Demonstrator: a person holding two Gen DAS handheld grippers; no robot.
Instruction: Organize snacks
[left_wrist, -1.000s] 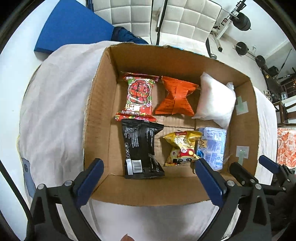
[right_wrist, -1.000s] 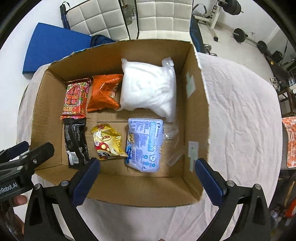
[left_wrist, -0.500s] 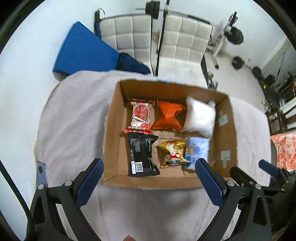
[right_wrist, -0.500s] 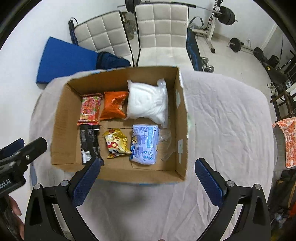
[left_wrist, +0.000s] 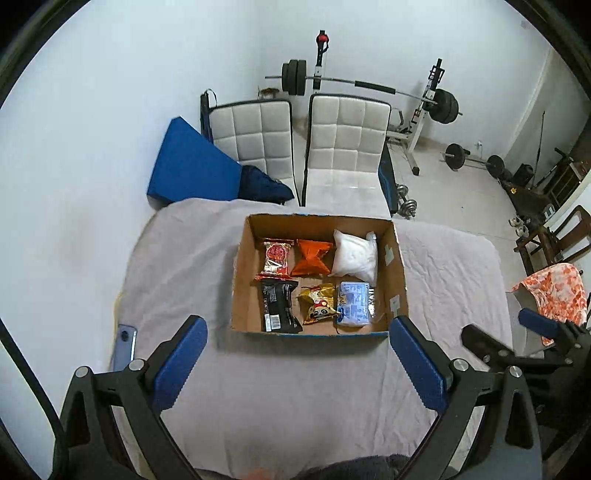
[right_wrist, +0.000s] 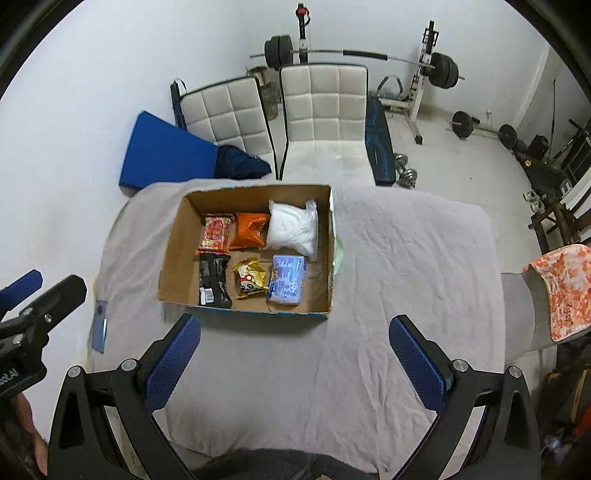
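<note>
An open cardboard box (left_wrist: 242, 280) (right_wrist: 171, 258) stands on the grey-clothed table. Inside lie a red packet (left_wrist: 275, 258) (right_wrist: 216, 234), an orange packet (left_wrist: 310, 256) (right_wrist: 249, 230) and a white bag (left_wrist: 354, 256) (right_wrist: 293, 229) in the back row. In the front row lie a black packet (left_wrist: 277, 304) (right_wrist: 214, 280), a gold packet (left_wrist: 319, 308) (right_wrist: 251, 282) and a pale blue packet (left_wrist: 352, 304) (right_wrist: 286, 284). My left gripper (left_wrist: 299, 365) and right gripper (right_wrist: 295, 363) are both open, empty, high above and well short of the box.
A phone (left_wrist: 125, 345) (right_wrist: 99, 326) lies near the table's left edge. Two white padded chairs (left_wrist: 347, 147) (right_wrist: 323, 110) stand behind the table, with a blue mat (left_wrist: 188, 166) and weight equipment (left_wrist: 443, 107) beyond. An orange patterned cloth (right_wrist: 565, 291) hangs at the right.
Both grippers have pulled up and back from the box, which now looks much smaller. The room behind has come into view. The snacks have not moved.
</note>
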